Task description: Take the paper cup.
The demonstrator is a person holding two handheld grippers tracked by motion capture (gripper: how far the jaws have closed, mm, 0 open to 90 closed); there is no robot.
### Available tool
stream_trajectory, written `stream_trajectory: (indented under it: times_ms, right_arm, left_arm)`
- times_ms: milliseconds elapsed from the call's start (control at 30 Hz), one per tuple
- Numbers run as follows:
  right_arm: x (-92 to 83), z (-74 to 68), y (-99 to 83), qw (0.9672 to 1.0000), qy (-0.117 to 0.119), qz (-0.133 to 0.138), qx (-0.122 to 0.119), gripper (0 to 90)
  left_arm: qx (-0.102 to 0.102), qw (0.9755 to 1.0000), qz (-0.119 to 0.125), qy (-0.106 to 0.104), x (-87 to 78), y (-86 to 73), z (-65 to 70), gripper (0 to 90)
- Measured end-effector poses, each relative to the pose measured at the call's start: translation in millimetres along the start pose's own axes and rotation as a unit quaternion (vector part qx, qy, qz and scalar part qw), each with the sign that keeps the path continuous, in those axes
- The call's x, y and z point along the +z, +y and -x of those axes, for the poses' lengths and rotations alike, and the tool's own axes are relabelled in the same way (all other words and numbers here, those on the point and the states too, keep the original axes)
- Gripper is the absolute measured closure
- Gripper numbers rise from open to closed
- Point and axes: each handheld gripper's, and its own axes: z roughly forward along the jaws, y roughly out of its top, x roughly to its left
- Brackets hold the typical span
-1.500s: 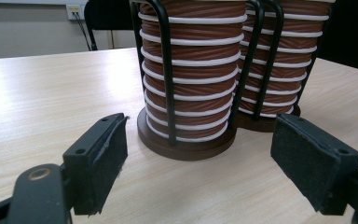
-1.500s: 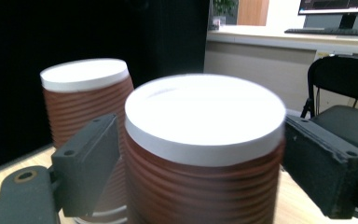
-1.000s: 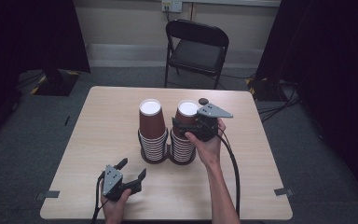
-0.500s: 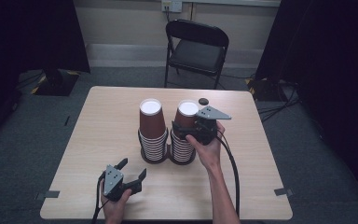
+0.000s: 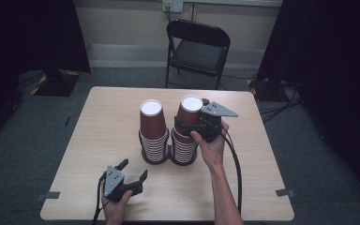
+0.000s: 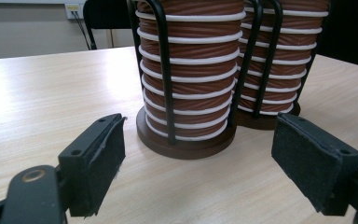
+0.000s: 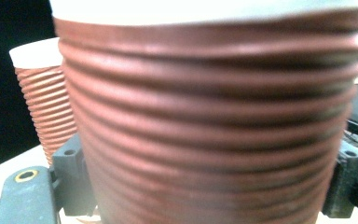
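At the centre of the high view my right gripper had just been closing its jaws around the top cup of the right stack to lift it, pads flanking its ribbed wall, grip uncertain, while my left gripper lay open at lower left.

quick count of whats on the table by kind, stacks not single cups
Stacks of brown ribbed cups: 2, left stack and right stack
Black wire cup holders: 2, left holder and right holder
Handheld grippers: 2, left gripper and right gripper
Total: 6
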Motion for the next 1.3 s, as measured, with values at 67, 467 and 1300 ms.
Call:
stream_trajectory:
  times_ms: [67,467,1300]
  right_arm:
    - [-0.5,-0.7,1.9,1.0000,0.004,0.003,0.003,14.2]
    - [-5.1,-2.5,9.7,0.9998,0.006,0.016,0.007,14.4]
    - [-26.4,-2.9,43.2,0.9977,0.014,0.064,0.018,14.3]
  left_arm:
    - [0.002,1.0000,-0.001,0.001,0.1,0.1,0.2,17.2]
    - [-0.003,1.0000,0.004,0.003,-0.7,-0.4,0.2,18.0]
    - [-0.005,0.9999,-0.006,0.007,1.3,0.5,-0.4,16.0]
